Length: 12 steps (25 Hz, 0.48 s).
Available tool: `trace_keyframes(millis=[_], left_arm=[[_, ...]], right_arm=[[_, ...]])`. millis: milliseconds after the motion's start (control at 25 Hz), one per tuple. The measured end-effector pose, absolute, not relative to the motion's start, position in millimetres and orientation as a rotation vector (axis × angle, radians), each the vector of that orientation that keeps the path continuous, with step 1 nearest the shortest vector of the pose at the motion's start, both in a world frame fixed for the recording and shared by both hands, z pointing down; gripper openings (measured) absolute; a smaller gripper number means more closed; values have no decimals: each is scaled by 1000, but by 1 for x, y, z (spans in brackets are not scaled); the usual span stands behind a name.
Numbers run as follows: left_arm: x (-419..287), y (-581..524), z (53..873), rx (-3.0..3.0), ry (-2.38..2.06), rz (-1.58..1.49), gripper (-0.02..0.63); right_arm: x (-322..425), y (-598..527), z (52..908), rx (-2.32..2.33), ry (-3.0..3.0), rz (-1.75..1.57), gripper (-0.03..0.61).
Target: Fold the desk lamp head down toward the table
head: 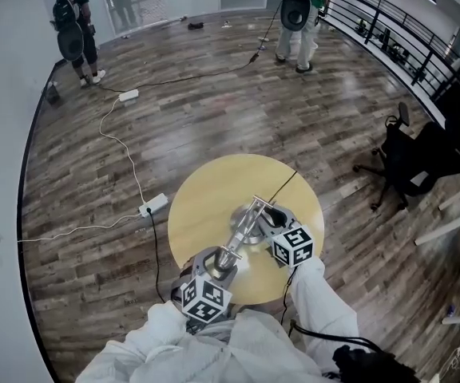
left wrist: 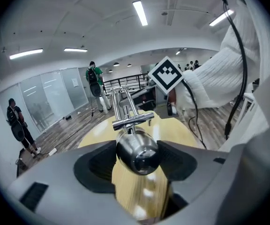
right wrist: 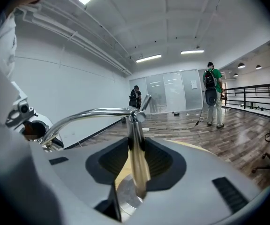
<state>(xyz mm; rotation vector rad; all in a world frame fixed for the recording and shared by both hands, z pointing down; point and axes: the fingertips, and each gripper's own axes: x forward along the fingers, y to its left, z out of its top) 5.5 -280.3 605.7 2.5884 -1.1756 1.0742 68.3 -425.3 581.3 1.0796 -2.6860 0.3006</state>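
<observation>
A chrome desk lamp (head: pixel 242 234) stands on a round yellow table (head: pixel 206 198). Its round base (right wrist: pixel 125 198) sits near the table's middle, and its arm (right wrist: pixel 93 112) bends from the upright post towards me. In the left gripper view the domed lamp head (left wrist: pixel 137 151) fills the gap between the jaws, so my left gripper (left wrist: pixel 137 157) is shut on it, low over the table's near edge (head: pixel 218 263). My right gripper (right wrist: pixel 136 165) is shut on the lamp's upright post (right wrist: pixel 136 149) just above the base. Its marker cube (left wrist: pixel 167 74) shows behind the lamp.
The lamp's black cord (head: pixel 282 186) runs off the table's far side. A white power strip (head: pixel 153 205) and cables lie on the wood floor at left. A black office chair (head: pixel 402 154) stands at right. Two people (head: pixel 77 30) (head: pixel 298 18) stand far back.
</observation>
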Motion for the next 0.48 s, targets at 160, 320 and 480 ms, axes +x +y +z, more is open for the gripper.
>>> trace_keyframes(millis=[160, 320, 480], left_arm=[[8, -287, 623, 2578, -1168, 1126, 267], [13, -297, 643, 2590, -1178, 1172, 268], [15, -305, 653, 2596, -1180, 1178, 270]], right_arm=[[68, -425, 582, 1071, -2681, 308, 109], [69, -426, 583, 1083, -2682, 316, 109], [67, -427, 582, 1075, -2678, 318, 109]])
